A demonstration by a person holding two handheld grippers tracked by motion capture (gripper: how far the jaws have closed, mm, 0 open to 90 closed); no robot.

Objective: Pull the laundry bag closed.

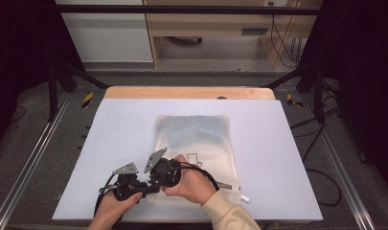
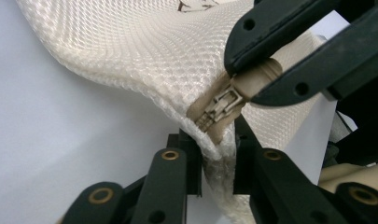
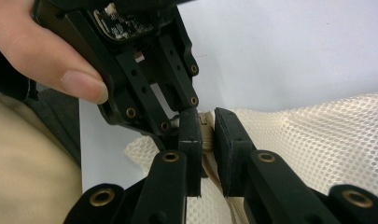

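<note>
both grippers' jaws on mesh bag [image 1: 196, 143] corner

White table mat [image 1: 124, 139], wooden shelf [image 1: 215, 21]

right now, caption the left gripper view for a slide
Left gripper pinches the mesh bag's edge while the right gripper clamps its zipper pull.

Cream honeycomb-mesh bag [image 1: 196, 143], bluish patch near worktop's far edge; beige zipper [image 2: 222, 103]; black grippers; pale lavender worktop [image 1: 119, 139].
</note>
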